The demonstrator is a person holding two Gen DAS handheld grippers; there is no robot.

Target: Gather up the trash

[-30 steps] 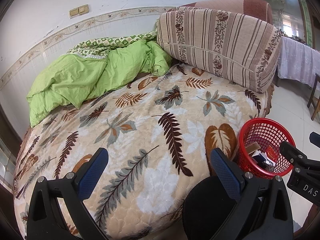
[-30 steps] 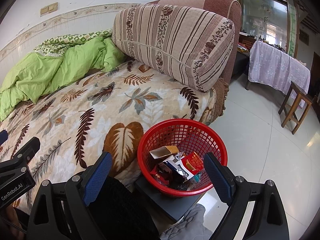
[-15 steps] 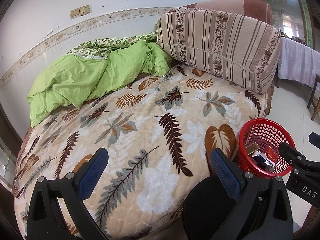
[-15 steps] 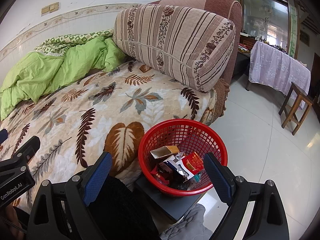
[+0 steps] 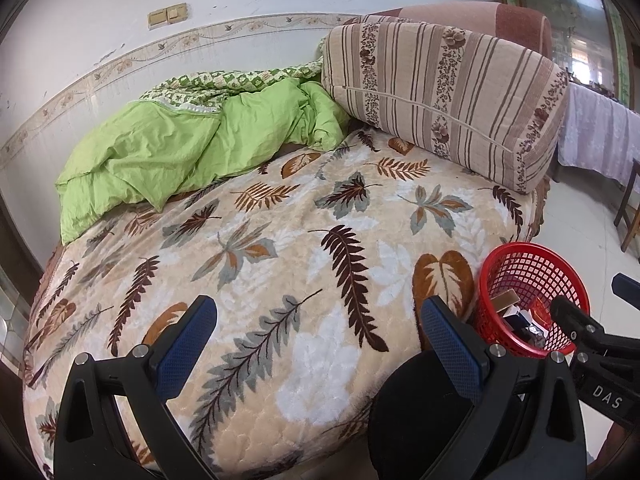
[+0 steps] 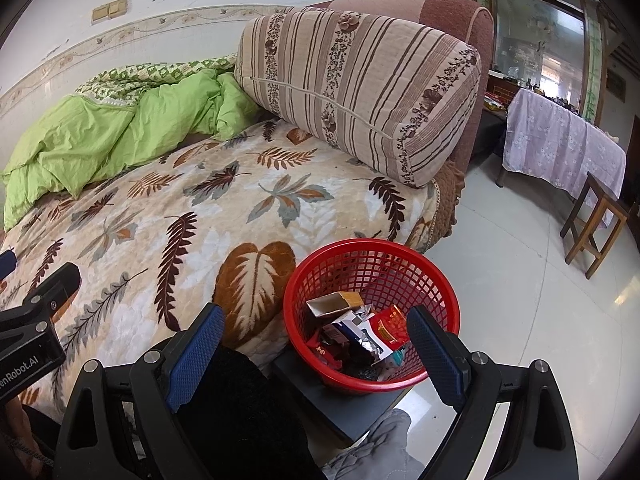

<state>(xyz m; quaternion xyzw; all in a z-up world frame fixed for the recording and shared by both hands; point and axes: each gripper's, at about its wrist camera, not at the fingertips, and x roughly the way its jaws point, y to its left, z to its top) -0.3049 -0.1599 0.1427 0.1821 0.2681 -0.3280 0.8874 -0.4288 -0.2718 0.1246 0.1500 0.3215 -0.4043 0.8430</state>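
Two tongs spread wide, basket at the bed's edge

Left wrist view: left gripper (image 5: 320, 344) gapes empty over the leaf blanket (image 5: 280, 240); red basket (image 5: 532, 276) sits to its right.

Right wrist view: right gripper (image 6: 316, 346) is released; trash (image 6: 360, 332) lies in the basket between its fingers.

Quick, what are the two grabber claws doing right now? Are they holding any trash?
Left gripper: open, holding nothing, over the leaf-patterned bed blanket.
Right gripper: open, holding nothing, by the red plastic mesh basket.

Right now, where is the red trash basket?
The red basket sits low centre-right in the right wrist view, on a dark stand beside the bed's leaf-print blanket.
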